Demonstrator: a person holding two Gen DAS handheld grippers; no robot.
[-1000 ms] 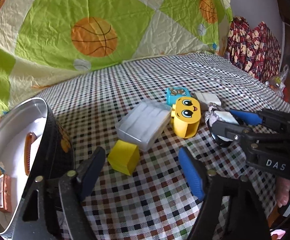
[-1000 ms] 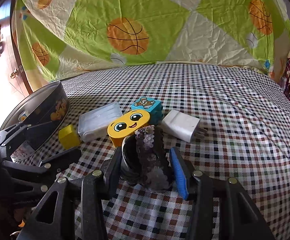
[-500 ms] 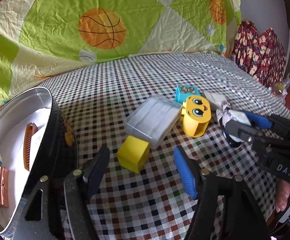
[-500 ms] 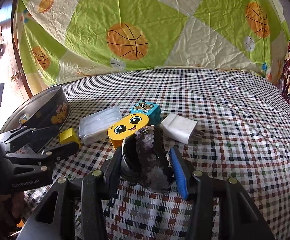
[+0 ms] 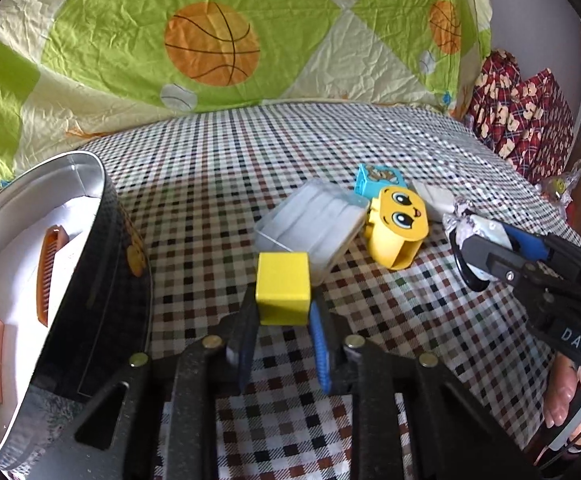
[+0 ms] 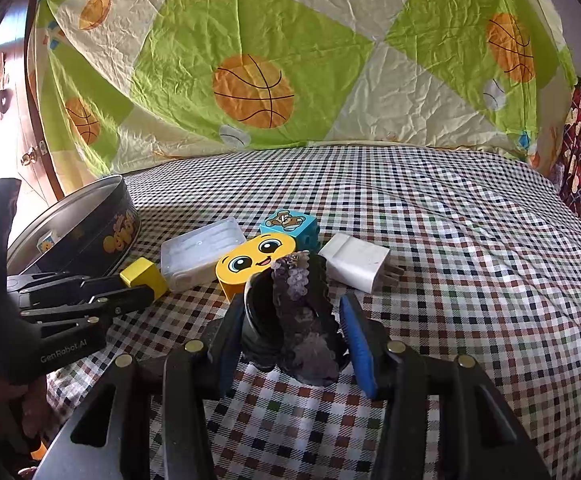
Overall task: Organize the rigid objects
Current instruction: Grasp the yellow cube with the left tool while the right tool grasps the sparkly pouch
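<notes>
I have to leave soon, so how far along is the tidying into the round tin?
Done: the tin already holds a comb and a few small items. In hand: the left gripper is shut on the yellow cube, and the right gripper holds a dark sequinned piece. Left on the cloth: clear box, yellow face block, blue block, white charger.
</notes>
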